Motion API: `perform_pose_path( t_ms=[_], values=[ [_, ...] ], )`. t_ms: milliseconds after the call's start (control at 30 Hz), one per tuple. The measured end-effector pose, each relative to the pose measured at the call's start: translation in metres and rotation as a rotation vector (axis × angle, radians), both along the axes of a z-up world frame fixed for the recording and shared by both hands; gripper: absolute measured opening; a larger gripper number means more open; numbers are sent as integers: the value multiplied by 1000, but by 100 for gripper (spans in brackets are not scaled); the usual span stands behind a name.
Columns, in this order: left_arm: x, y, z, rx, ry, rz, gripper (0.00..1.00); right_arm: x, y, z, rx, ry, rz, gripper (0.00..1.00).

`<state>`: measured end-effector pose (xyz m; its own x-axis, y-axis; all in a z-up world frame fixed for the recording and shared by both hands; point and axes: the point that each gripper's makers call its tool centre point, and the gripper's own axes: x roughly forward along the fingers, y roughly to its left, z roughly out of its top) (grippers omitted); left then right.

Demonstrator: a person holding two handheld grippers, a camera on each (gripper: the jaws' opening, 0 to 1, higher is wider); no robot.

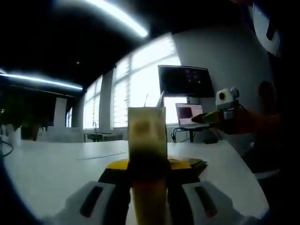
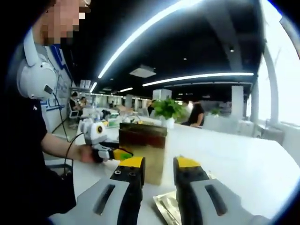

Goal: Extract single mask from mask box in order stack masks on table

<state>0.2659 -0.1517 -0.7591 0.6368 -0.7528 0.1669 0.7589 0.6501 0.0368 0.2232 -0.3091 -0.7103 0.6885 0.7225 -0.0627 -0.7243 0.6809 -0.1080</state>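
1. Left gripper view: left claw [image 1: 149, 197] is sitting nearest the lens, white jaws with yellow tips rising from the bottom, clenched on the mask box [image 1: 147, 140].
2. The mask box is standing upright between those jaws, blurred, pale top and darker lower half, blocking the jaw tips.
3. A thin pale strip is sticking up from the box's top right corner; cannot tell if it is a mask.
4. Behind the box, a flat yellowish packet [image 1: 187, 164] is lying on the white tabletop [image 1: 56, 164].
5. Right claw [image 1: 220, 117] is coming in from the right of this view, held by a hand, hovering above the tabletop, well apart from the box.
6. Right gripper view: right claw [image 2: 158, 176] is sitting released, jaws parted, nothing between them.
7. The mask box [image 2: 142, 150] is standing just beyond the left jaw tip, brownish here, on the tabletop [image 2: 243, 164].
8. The left claw [image 2: 115, 153] is touching the box's side, with a person's hand [image 2: 86, 153] holding it.
9. A shiny foil packet [image 2: 166, 206] is lying flat on the tabletop below the right claw.
10. A potted plant [image 2: 168, 110] is standing farther back.
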Motion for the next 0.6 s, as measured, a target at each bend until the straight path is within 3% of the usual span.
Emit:
perform_pose_path(
  t_ms=[600],
  values=[
    [0, 0, 0, 3, -6, -2, 31, 3, 7, 11, -42, -16, 26, 21]
  ],
)
